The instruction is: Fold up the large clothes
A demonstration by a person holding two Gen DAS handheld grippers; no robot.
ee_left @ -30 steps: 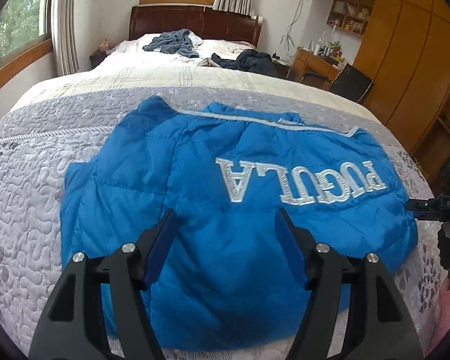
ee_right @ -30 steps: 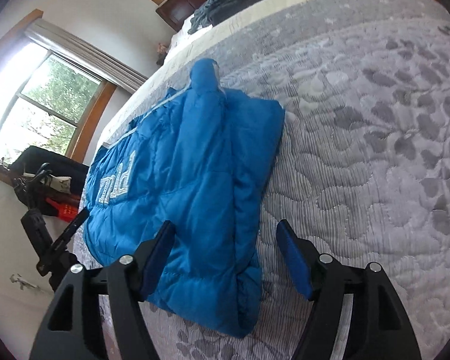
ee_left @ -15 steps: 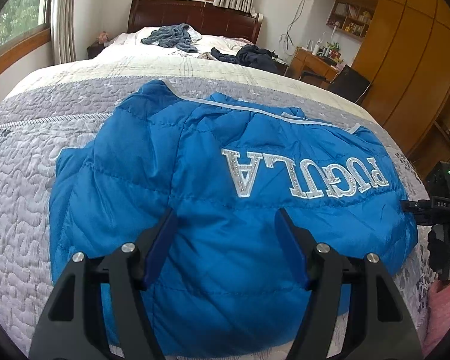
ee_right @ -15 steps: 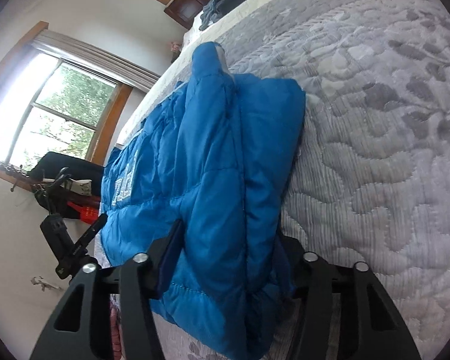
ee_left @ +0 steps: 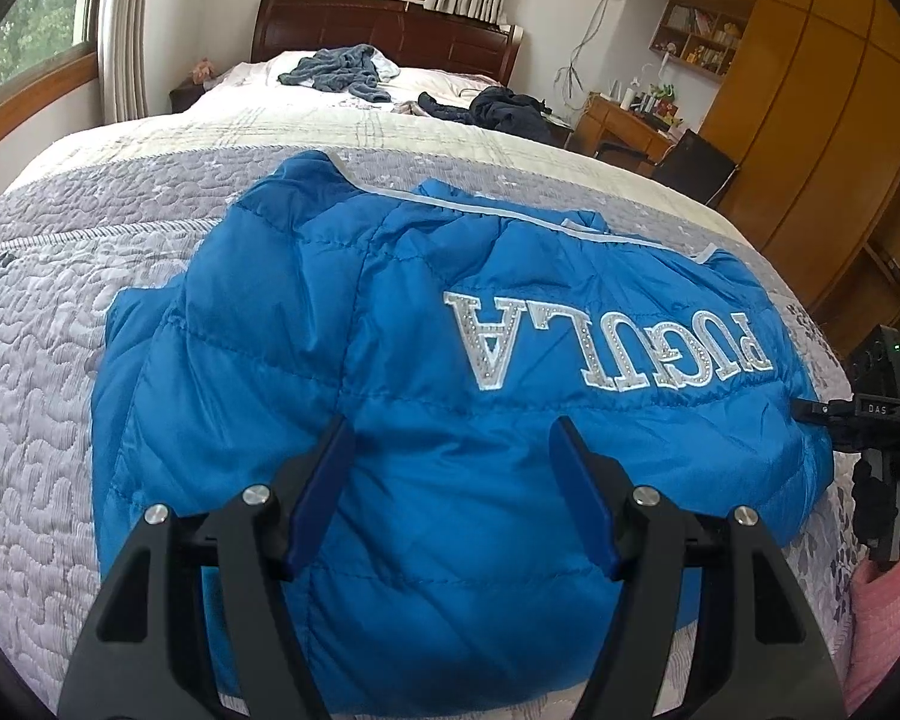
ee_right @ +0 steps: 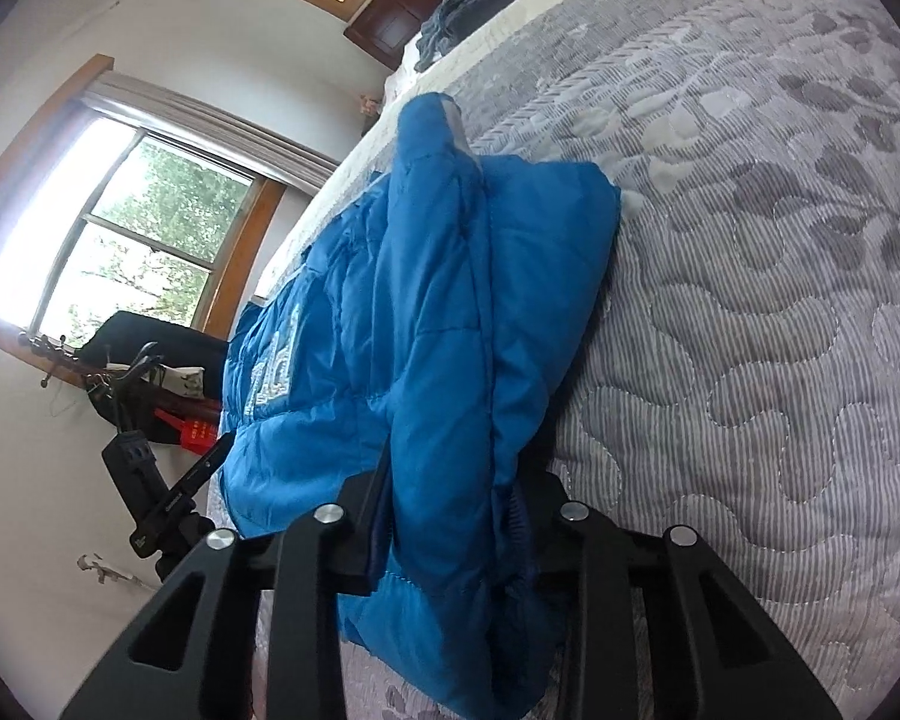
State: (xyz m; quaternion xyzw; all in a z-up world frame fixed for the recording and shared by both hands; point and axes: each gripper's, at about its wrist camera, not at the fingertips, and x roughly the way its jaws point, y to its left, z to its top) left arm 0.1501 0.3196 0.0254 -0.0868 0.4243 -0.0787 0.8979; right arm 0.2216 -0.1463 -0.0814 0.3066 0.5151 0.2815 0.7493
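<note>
A blue puffer jacket (ee_left: 426,384) with silver "PUGULA" lettering lies on the grey quilted bed cover (ee_left: 42,324), its sleeves folded in. My left gripper (ee_left: 450,492) hovers open over the jacket's near edge, nothing between its blue pads. In the right wrist view the jacket (ee_right: 426,312) bulges up between the fingers; my right gripper (ee_right: 450,516) is shut on a thick fold of the jacket's near corner. The pads are mostly buried in the fabric.
Two dark piles of clothes (ee_left: 342,69) lie near the wooden headboard (ee_left: 390,30). A desk (ee_left: 624,120) and wooden wardrobe (ee_left: 810,120) stand on the right. A black tripod-mounted device (ee_left: 882,414) stands by the bed's right edge, also seen as the tripod (ee_right: 150,480).
My right gripper moved forward onto the jacket's corner and closed on it, from open a second ago. My left gripper drifted closer over the jacket, staying open.
</note>
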